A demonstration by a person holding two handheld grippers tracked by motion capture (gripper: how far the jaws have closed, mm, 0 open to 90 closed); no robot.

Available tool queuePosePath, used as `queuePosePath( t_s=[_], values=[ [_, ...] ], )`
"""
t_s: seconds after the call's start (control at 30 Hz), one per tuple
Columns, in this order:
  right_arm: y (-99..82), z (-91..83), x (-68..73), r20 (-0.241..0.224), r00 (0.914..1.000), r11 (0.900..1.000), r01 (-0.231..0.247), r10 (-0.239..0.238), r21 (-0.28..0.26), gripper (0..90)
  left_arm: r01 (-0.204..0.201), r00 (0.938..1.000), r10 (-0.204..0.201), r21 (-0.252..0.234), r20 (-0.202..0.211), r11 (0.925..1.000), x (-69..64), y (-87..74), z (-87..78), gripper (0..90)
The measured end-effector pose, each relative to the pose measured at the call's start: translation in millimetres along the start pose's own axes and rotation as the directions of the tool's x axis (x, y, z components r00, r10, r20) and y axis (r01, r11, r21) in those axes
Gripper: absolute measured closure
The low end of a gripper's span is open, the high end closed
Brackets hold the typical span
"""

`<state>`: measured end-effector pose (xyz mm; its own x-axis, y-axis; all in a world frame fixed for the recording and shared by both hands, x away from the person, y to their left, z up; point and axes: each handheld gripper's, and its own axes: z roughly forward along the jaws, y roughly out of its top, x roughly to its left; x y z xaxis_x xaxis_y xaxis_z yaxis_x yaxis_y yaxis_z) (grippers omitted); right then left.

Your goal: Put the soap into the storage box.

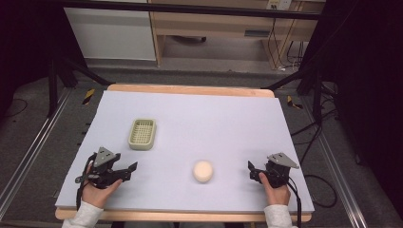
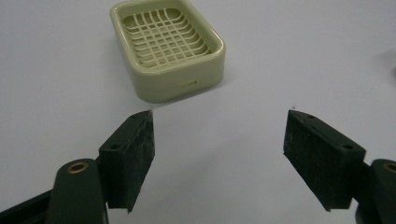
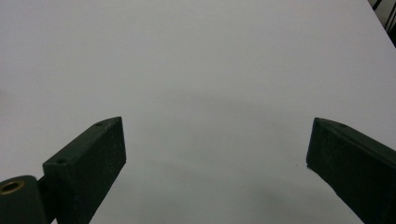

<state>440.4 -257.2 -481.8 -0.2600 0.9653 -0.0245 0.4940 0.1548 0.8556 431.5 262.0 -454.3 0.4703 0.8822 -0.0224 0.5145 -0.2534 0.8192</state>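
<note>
A pale green soap dish [image 1: 142, 134] with a slotted grid inside sits on the left half of the white mat [image 1: 214, 123]. In the left gripper view the soap dish [image 2: 168, 46] lies just beyond the jaws. A round cream soap bar [image 1: 203, 171] rests near the front middle of the mat. My left gripper [image 1: 133, 171] is held at the front left, pointing right, a short way in front of the dish. It is open [image 2: 219, 140] with nothing between its jaws. My right gripper [image 1: 250, 171] is at the front right of the soap, also open [image 3: 215, 154] and empty, over bare mat.
The mat covers a wooden table [image 1: 190, 89] whose edge shows at the back and front. Black frame legs [image 1: 52, 90] stand at both back corners. Cables [image 1: 313, 142] trail on the floor at the right. A wooden cabinet [image 1: 214, 23] stands beyond the table.
</note>
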Motion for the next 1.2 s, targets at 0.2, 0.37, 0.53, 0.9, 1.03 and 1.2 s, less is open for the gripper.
queuePosePath(
  t_s=[0.2,0.37,0.53,0.9,1.03,1.2],
  values=[
    [-0.2,0.5,0.9,-0.003,1.0000,1.0000,-0.002,0.002,0.005,5.2,-0.016,0.9996,0.016,0.004,0.022,0.9999,-11.2,2.3,5.1,23.9],
    [-0.3,0.9,0.9,-0.004,1.0000,1.0000,0.001,-0.001,0.006,5.2,-0.027,0.9990,0.027,0.007,0.036,0.9996,-17.9,3.6,8.2,23.5],
    [-0.2,0.9,1.1,-0.005,1.0000,1.0000,0.001,-0.001,0.005,5.2,-0.039,0.9979,0.038,0.006,0.052,0.9992,-26.6,6.5,12.4,23.3],
    [0.5,1.7,3.4,-0.009,1.0000,1.0000,0.000,0.000,0.004,5.0,-0.065,0.9948,0.065,0.003,0.079,0.9979,-42.3,11.5,14.9,23.4],
    [0.8,1.7,3.7,-0.011,0.9999,1.0000,0.001,-0.001,0.005,5.0,-0.080,0.9926,0.079,0.000,0.092,0.9968,-48.7,16.8,16.6,23.3],
    [1.0,1.7,4.1,-0.012,0.9999,1.0000,0.001,-0.001,0.003,5.0,-0.092,0.9900,0.092,-0.004,0.107,0.9957,-56.2,23.2,18.7,23.2]
  ],
)
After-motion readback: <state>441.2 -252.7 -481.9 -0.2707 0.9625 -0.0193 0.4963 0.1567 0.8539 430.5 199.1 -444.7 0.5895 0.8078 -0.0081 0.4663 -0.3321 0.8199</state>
